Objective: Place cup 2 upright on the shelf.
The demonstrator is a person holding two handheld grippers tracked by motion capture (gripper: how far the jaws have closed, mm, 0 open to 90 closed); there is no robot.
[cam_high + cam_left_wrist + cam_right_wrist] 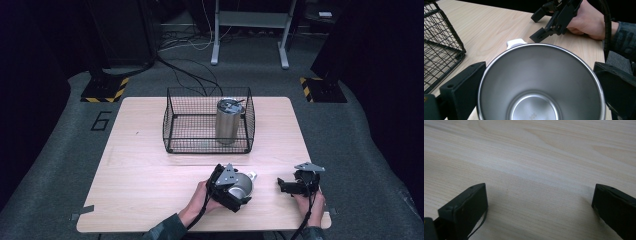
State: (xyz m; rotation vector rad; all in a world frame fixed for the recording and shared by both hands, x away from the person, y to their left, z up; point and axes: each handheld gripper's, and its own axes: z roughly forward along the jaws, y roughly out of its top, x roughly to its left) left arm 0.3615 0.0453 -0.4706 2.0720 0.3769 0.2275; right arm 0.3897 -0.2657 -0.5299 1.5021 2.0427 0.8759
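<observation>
Steel cup [541, 82] sits upright on the desk [150, 185] near its front edge, clasped between the left gripper [231, 186] fingers, probably for lifting toward the wire basket [172, 132]. Right gripper [291, 186] rests nearby, fingers wide apart and empty.

On my high view a black wire basket [172, 125] sits toward the far middle of the light wooden desk [140, 170]. A lidded steel tumbler [228, 121] stands upright inside it, against the right end. Beyond the desk I see grey floor with loose cables [192, 75], two yellow-and-black striped bases [105, 89] and a grey stand [250, 30].
</observation>
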